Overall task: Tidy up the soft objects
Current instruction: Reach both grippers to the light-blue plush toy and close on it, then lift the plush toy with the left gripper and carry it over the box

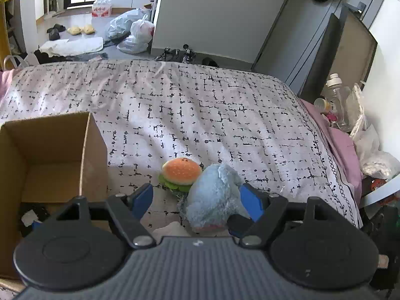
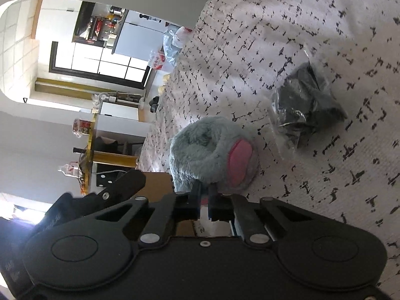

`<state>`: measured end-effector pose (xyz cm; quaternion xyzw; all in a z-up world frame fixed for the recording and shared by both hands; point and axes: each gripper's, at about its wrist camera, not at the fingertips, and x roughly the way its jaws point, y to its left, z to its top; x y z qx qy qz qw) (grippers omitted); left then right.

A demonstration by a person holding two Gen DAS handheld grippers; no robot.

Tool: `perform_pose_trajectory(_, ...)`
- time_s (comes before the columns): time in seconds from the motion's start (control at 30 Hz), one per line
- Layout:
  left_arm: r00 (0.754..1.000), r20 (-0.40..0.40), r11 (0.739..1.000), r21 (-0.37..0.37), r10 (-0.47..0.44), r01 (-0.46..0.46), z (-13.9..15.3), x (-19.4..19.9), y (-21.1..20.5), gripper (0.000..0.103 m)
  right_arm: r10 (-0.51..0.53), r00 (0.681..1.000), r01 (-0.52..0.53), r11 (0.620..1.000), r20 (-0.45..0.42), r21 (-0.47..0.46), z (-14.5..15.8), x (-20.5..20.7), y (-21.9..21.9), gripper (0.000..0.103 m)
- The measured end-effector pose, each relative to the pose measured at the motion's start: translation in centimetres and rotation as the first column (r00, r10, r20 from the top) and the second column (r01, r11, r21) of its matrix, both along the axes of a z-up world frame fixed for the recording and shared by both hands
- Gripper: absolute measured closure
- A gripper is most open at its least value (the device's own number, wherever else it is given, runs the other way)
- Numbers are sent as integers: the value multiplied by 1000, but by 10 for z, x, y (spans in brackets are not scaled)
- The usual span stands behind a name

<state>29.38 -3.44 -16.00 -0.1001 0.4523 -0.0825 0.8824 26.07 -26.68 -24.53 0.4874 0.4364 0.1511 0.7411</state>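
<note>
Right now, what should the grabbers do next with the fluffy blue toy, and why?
Probably lift the blue plush toward the cardboard box. The right gripper looks shut on its fur, and the box sits open beside it on the bed.

Counted on the bedspread: one burger plush (image 1: 181, 174), one blue furry plush (image 1: 215, 195), one bagged dark bundle (image 2: 306, 105), one cardboard box (image 1: 47, 155) at lower left.

- Blue toy (image 1: 215, 195): shaggy plush.
- Burger (image 1: 181, 173): smooth matt fabric.
- Box (image 1: 50, 150): matt cardboard.
- Bag (image 2: 307, 105) beside the toy: glossy clear plastic.
- Bedsheet (image 1: 200, 112): matt woven cloth.
</note>
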Motion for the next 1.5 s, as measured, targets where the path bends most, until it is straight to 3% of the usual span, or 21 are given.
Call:
perform_pose_trajectory(0.4, 998, -62, 999, -34, 1, -3, -25, 27, -17, 31, 25, 1000, -25, 999, 9, -43, 3, -2, 7, 98)
perform_pose_trajectory(0.5, 996, -88, 999, -45, 20, -24, -32, 31, -17, 42, 30, 1000, -30, 998, 7, -48, 2, -2, 8, 98)
perform_pose_trajectory(0.57, 992, -124, 997, -68, 29, -38, -40, 33, -14, 57, 39, 999, -38, 998, 10, -55, 3, -2, 9, 98)
perform_pose_trajectory(0.63, 989, -142, 993, -105, 35, -50, -45, 32, -9, 62, 46, 999, -46, 996, -7, -75, 6, -1, 8, 95)
perform_pose_trajectory(0.87, 989, -141, 990, -124, 49, -67, -44, 29, -7, 70, 11, 1000, -9, 994, 18, -108, 15, 0, 0, 94)
perform_pose_trajectory(0.93, 989, -140, 989, -131, 48, -66, -44, 29, -6, 70, -7, 1000, 8, 995, 13, -104, 14, 2, -3, 88)
perform_pose_trajectory(1.0, 990, -135, 990, -131, 40, -58, -45, 29, -5, 70, -27, 1000, 27, 994, 1, -102, 11, 5, -6, 68)
perform_pose_trajectory(1.07, 990, -138, 988, -141, 40, -60, -45, 28, -2, 70, -55, 998, 55, 993, -1, -104, 10, 7, -8, 61)
perform_pose_trajectory(1.23, 988, -147, 984, -161, 51, -75, -46, 26, 3, 71, -84, 995, 79, 991, -48, -104, -4, 17, -5, 62)
perform_pose_trajectory(1.27, 987, -149, 984, -164, 52, -77, -46, 25, 3, 71, -78, 995, 72, 993, -59, -94, -8, 18, -2, 65)
perform_pose_trajectory(1.3, 987, -151, 983, -167, 52, -77, -46, 24, 3, 71, -71, 995, 65, 994, -66, -90, -10, 20, 1, 74)
perform_pose_trajectory(1.37, 986, -158, 983, -164, 56, -82, -45, 23, 4, 72, -52, 996, 46, 995, -70, -92, -12, 20, 5, 79)
perform_pose_trajectory(1.5, 987, -150, 978, -191, 52, -81, -37, 16, 5, 72, -35, 999, 29, 991, -39, -133, 2, 15, 6, 82)
